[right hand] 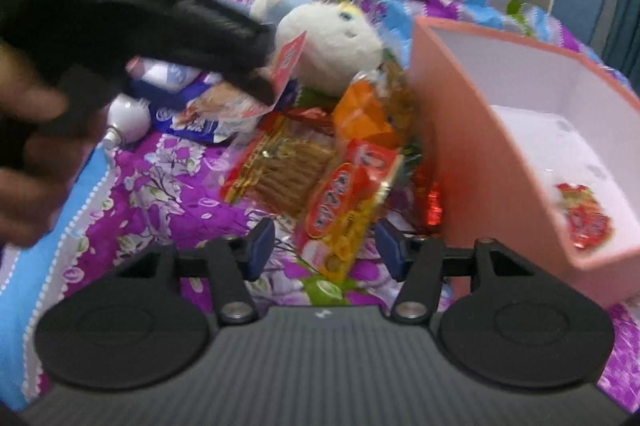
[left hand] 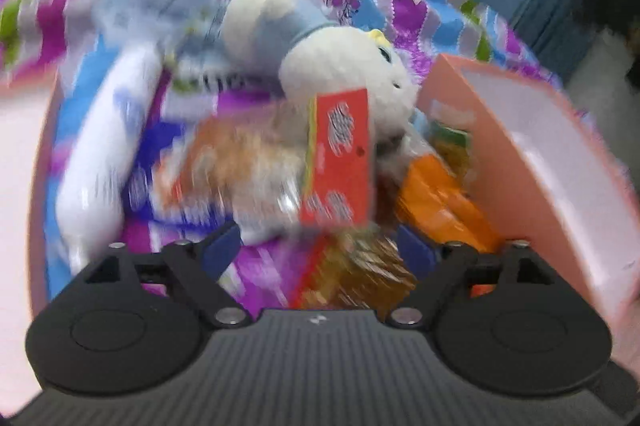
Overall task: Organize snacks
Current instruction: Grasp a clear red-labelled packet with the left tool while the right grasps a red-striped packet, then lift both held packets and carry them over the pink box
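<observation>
Both views are evenly and fairly brightly lit, with no hard shadows. Heavy motion smear is seen across the left wrist view, worst at its left side. The right wrist view is sharper, though the left gripper [right hand: 256, 82] is blurred. Edges are bent by fisheye distortion

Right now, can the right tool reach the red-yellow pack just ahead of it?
Probably yes: the pack lies uncovered right ahead of the open right tool, with nothing above it.
</observation>
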Motion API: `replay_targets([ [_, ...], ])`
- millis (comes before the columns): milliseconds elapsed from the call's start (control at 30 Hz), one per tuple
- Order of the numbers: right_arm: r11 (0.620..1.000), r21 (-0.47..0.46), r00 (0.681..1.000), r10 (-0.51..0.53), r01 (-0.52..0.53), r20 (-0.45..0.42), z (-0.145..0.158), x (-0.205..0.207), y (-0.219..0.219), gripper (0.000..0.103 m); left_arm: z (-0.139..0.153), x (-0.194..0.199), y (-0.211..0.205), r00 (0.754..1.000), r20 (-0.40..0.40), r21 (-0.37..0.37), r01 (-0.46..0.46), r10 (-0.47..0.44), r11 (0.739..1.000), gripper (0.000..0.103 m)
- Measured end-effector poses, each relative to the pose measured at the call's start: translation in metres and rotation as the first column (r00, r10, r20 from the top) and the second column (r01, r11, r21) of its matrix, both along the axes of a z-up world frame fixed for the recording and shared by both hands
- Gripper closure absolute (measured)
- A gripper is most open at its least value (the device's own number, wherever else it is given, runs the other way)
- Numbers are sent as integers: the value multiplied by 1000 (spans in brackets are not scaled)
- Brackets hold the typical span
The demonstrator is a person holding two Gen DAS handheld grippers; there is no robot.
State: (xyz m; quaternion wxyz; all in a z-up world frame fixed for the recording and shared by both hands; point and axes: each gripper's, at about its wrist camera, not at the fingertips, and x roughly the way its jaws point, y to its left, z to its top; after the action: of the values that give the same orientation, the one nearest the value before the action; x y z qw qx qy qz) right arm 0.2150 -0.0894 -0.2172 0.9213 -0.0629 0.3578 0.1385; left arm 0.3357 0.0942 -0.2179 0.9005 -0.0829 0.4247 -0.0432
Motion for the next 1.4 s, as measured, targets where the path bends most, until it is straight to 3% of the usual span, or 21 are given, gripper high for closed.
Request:
replay_targets([
  [100, 1000, -19, 999, 16, -17, -51, -9, 16, 6, 38, -12, 26, -10, 999, -6, 117, 44, -43, 992, 13],
  [167, 1000, -17, 996, -7, 5, -87, -14, 26, 6, 26, -19, 37, -12, 999, -12, 189, 52, -51, 981, 13],
  [367, 998, 34, 983, -47, 53, -177, -27, 53, 3, 26, -39, 55, -21, 987, -90, 293, 151, -130, 944, 11],
  [600, 993, 103, 979, -33, 54, -199, -30, 73, 4, 26, -55, 68, -21, 992, -103, 267, 94, -68, 959, 11],
  [733, 993, 115, 977, -8, 33, -214, -36, 82, 9, 28, -60, 77, -16, 993, -119, 239, 41, -13, 970, 16],
  [800, 992, 122, 977, 14, 12, -211, -37, 84, 10, 32, -61, 79, -15, 992, -123, 246, 27, 4, 969, 19],
  [900, 990, 139, 977, 56, -28, -205, -35, 84, 11, 46, -61, 78, -15, 993, -120, 256, 27, 4, 966, 26],
  [967, 986, 155, 976, 86, -55, -201, -34, 80, 10, 66, -59, 75, -13, 994, -113, 243, 18, 10, 970, 37],
  [1200, 981, 168, 978, 127, -99, -163, -28, 72, 3, 86, -47, 57, -9, 997, -67, 198, -8, 22, 980, 63],
  [1267, 978, 179, 979, 132, -103, -157, -24, 70, -1, 92, -37, 50, -11, 998, -52, 190, -18, 28, 982, 78],
  [1333, 978, 180, 980, 135, -108, -146, -21, 68, -2, 93, -29, 43, -7, 997, -38, 133, -55, 60, 990, 88],
  [1400, 977, 181, 981, 141, -116, -133, -22, 64, -5, 94, -27, 35, -3, 996, -13, 89, -90, 91, 992, 91],
])
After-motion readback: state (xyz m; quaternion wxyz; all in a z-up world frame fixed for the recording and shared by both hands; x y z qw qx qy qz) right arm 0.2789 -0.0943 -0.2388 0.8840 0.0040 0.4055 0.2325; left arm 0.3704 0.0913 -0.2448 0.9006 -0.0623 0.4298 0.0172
